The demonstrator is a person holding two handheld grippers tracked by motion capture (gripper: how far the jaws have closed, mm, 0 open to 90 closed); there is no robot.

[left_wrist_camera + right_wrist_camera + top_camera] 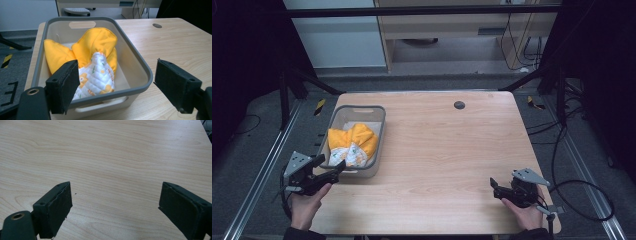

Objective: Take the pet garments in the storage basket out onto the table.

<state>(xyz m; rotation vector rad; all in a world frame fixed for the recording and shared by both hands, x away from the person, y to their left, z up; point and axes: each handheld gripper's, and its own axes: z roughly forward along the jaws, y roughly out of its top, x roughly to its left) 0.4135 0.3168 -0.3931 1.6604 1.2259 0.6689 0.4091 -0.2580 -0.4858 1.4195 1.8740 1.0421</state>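
A yellow quilted oven mitt [96, 62] lies crumpled inside a grey plastic bin [140, 66] at the wooden table's [447, 150] left edge, faced closely by the wide-open left gripper [329, 170] as if for grasping, while the right gripper [495, 187], likewise spread and empty, is held well apart over bare wood.

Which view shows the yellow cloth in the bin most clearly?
The left gripper view: the cloth is close, showing its yellow outside and printed white lining inside the bin. The high view shows it small and distant. The right gripper view looks at bare table.
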